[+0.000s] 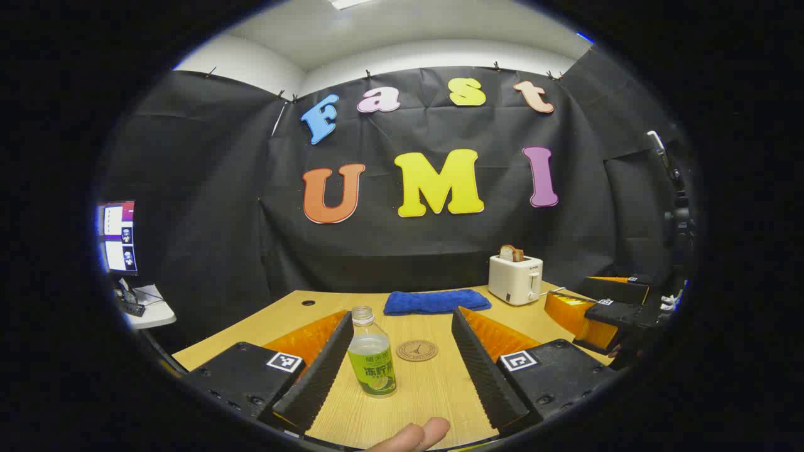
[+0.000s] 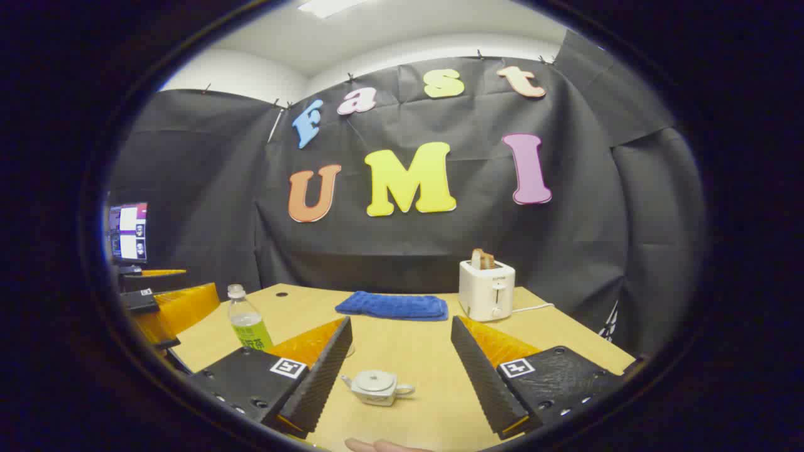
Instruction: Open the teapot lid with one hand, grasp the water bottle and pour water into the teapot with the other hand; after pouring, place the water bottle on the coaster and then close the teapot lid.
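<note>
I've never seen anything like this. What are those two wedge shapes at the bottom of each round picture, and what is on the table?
Each picture comes from a camera riding on a hand-held gripper; the wedges are that gripper's two fingers. In the left gripper view, the left gripper is open around an uncapped water bottle, with a round coaster just beyond. In the right gripper view, the right gripper is open, a small teapot with its lid on standing between the fingers. A blue towel and a toaster holding bread stand farther back. Nothing is gripped.

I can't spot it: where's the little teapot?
In the right gripper view, the teapot sits lid on, on the table, between the open jaws, nearer the left one.
</note>
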The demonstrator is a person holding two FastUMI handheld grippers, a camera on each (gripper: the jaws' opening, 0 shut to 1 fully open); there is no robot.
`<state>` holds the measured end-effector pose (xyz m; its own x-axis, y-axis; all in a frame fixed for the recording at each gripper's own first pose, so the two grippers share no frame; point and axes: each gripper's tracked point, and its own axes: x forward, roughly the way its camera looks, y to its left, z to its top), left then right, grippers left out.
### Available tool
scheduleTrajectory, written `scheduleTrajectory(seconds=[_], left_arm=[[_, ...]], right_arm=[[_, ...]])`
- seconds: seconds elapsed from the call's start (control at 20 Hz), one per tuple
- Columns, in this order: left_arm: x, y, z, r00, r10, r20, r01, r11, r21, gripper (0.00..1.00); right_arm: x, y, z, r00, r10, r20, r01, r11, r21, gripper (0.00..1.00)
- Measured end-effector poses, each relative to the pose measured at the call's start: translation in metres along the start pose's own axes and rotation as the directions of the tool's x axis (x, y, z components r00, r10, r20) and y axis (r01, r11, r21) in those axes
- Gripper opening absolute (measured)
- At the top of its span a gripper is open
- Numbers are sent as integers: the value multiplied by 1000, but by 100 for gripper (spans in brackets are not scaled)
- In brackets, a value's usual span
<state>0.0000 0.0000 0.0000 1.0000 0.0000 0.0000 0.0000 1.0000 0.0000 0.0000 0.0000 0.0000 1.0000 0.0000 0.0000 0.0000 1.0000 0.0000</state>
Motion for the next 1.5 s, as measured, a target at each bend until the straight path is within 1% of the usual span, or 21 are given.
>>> scheduleTrajectory(seconds=[0.1, 0.25, 0.4, 0.55, 0.75, 0.9, 1.1, 1.25, 1.45, 1.5], left_arm=[[2, 10, -2, 1000, 18, -7, -18, 1000, -7, 98], [4, 24, -4, 999, 47, -18, -48, 999, -10, 98], [8, 35, -5, 998, 67, -15, -67, 998, 4, 98], [12, 39, -10, 997, 70, -27, -70, 997, -13, 98], [16, 43, -18, 996, 76, -48, -76, 997, -4, 98], [18, 48, -20, 996, 78, -52, -79, 997, -7, 98], [19, 55, -21, 994, 88, -58, -90, 996, -29, 98], [21, 57, -22, 994, 86, -66, -89, 995, -46, 98], [24, 62, -29, 992, 94, -82, -98, 994, -45, 99], [25, 64, -31, 991, 98, -89, -102, 994, -45, 98]], right_arm=[[0, -2, 1, 1000, 3, 11, -3, 1000, -14, 95], [-1, -4, 4, 1000, -13, 28, 14, 999, -45, 95], [-4, -4, 6, 998, -25, 51, 27, 999, -37, 95], [-2, -5, 3, 998, -36, 43, 37, 999, -37, 95], [0, -5, 0, 1000, -22, 20, 23, 999, -31, 95], [3, -8, -8, 999, -36, 5, 36, 999, -39, 95], [29, 3, -17, 998, -10, 54, 13, 999, -41, 95], [42, 10, -44, 1000, -2, 13, 3, 999, -43, 95], [62, 15, -94, 993, 11, -118, -15, 999, -32, 96], [63, 17, -102, 990, 17, -138, -22, 999, -36, 94]])
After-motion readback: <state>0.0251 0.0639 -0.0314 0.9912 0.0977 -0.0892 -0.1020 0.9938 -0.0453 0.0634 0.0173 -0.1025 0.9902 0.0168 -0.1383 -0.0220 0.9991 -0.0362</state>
